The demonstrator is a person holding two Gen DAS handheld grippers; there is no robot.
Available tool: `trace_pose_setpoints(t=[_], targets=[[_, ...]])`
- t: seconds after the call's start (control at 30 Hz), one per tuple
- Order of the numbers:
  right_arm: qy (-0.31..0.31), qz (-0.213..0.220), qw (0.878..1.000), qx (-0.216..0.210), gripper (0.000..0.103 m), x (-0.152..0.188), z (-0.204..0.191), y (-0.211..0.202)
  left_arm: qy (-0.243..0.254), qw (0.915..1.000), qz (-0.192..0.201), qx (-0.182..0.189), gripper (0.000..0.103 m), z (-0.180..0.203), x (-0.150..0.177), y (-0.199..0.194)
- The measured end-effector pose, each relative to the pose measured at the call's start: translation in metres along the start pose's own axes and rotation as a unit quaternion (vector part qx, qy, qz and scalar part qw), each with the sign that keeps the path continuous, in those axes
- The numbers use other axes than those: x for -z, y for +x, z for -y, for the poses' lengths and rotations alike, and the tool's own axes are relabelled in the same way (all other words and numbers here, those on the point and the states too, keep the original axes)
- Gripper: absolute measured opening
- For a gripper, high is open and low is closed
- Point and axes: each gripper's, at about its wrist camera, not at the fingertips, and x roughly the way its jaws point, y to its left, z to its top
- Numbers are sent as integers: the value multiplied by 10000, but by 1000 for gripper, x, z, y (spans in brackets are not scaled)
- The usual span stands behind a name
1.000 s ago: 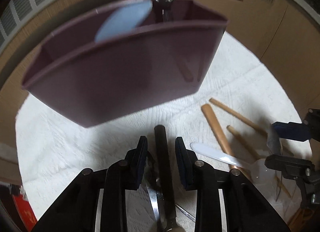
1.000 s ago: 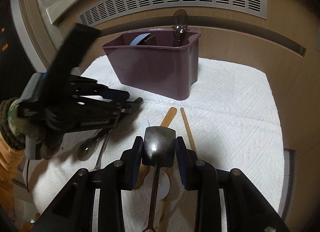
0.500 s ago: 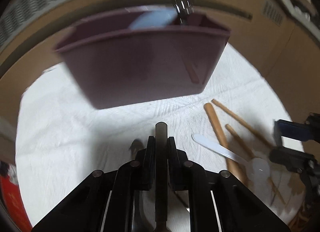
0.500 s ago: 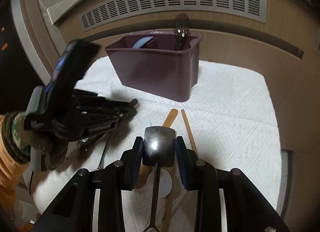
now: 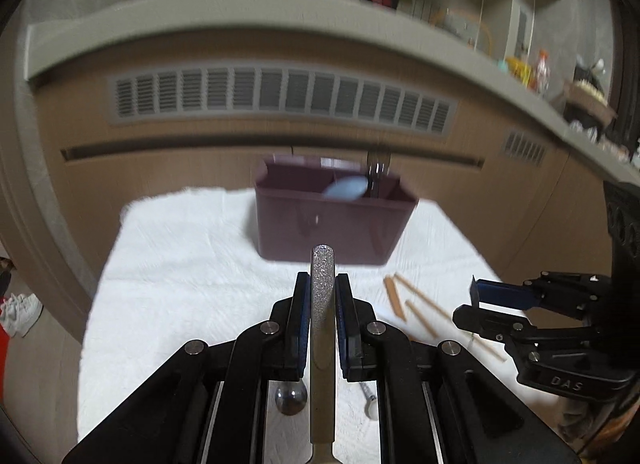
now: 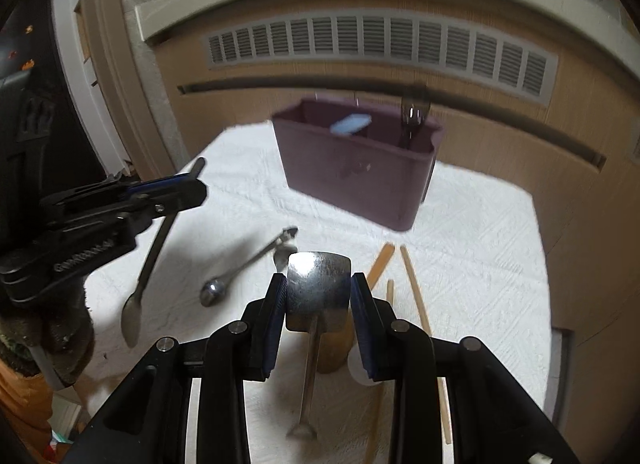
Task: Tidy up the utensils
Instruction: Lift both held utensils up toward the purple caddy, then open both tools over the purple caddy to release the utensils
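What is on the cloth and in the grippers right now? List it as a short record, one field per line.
surface: white cloth
container: purple bin, upright at the far side of the cloth
in the bin: a pale blue utensil and a dark utensil, blurred
left gripper: shut on a spoon handle; spoon hangs bowl-down
right gripper: shut on a metal spatula by its blade
lying loose: metal scoop, wooden chopsticks
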Motion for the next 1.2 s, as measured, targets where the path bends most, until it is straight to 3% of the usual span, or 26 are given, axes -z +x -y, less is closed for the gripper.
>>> trace_pose_setpoints(t=[0.27,0.43,0.6,0.8,0.97,1.2], targets=[[-262,807,9962,186,28,-45,-5,-55,191,9928,1179,-79,12,13,-69,-50],[-467,1552,9855,503,28,-107,2,-97,535,9730,2243,49,12,32,-131,-62],[-476,2077,9739,783,28,-162,18,-111,897,9614,2601,62,12,44,-177,-41],[-525,2376,9649,989,28,-194,37,-91,986,9472,3052,47,12,43,-201,-3],[-422,2259,9682,990,28,-200,54,-51,872,9516,2947,99,12,26,-198,51],[-191,1578,9843,764,28,-187,69,18,396,9685,2452,149,12,-17,-170,127]])
